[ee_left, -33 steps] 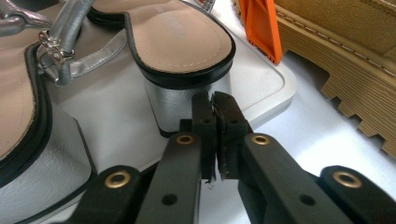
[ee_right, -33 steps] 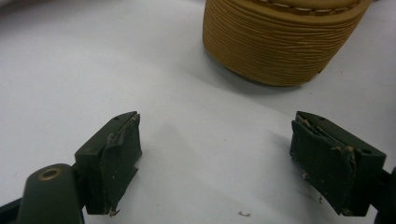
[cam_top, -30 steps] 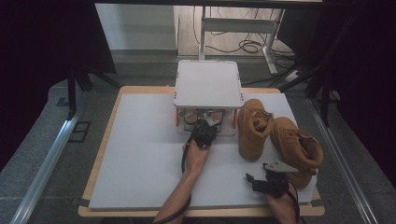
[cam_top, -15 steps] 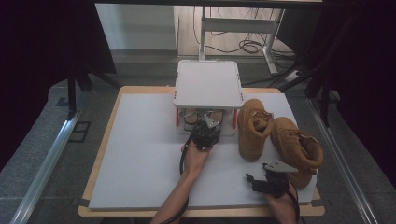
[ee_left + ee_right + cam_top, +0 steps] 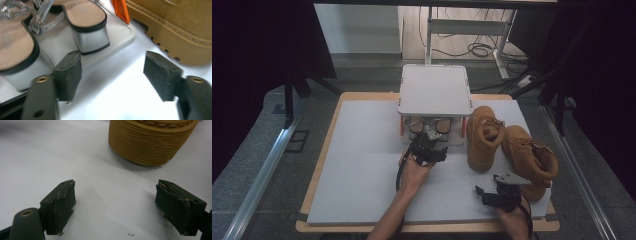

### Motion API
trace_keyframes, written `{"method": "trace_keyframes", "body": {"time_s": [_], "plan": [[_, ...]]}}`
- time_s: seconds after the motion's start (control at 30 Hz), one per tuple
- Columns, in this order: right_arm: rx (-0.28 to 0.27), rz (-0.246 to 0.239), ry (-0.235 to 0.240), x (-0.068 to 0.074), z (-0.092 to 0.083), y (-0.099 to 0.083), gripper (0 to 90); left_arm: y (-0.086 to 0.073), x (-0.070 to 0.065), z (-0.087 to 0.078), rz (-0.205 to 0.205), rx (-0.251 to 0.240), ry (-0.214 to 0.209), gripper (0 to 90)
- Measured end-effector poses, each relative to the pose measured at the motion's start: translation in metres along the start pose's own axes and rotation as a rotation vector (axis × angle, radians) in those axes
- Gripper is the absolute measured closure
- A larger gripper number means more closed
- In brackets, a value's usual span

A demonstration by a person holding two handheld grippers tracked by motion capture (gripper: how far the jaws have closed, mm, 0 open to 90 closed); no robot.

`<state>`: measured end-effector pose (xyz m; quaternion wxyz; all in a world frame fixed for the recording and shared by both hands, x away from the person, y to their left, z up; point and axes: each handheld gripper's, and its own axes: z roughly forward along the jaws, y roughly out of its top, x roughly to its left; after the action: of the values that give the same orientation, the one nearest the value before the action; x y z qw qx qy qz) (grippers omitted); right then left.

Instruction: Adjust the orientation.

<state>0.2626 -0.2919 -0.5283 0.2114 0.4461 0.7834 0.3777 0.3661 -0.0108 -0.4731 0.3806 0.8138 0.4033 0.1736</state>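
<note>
Flanking the sandals [image 5: 82, 22], tan boots [image 5: 484, 137] crowd the rack [image 5: 435, 90].

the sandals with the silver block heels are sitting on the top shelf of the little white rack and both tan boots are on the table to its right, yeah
Not quite. The sandals sit on the bottom tray of the white rack, under the top shelf, which is bare; the high view shows this, and the left gripper view shows their silver heels on the low tray. The two tan boots do stand on the table to the rack's right.

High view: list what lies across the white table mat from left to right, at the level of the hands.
Left tongs, open in front of the small white two-tier shoe rack → upright tan suede boot → tan suede boot tipped on its side.
</note>
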Motion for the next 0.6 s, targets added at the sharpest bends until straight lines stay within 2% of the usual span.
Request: {"method": "trace_keyframes", "body": {"time_s": [0.37, 0.43, 0.6], "plan": [[0.001, 0.0, -0.001, 0.0, 0.0, 0.0, 16.4, -0.023, 0.007, -0.028, 0.016, 0.053, -0.053, 17.1], [0.002, 0.003, -0.001, 0.001, 0.0, 0.0, 16.4, -0.028, 0.008, -0.034, 0.014, 0.052, -0.054, 15.0], [0.001, -0.001, -0.002, 0.0, 0.0, 0.0, 16.4, -0.041, 0.012, -0.048, 0.042, 0.052, -0.047, 12.7]]}}
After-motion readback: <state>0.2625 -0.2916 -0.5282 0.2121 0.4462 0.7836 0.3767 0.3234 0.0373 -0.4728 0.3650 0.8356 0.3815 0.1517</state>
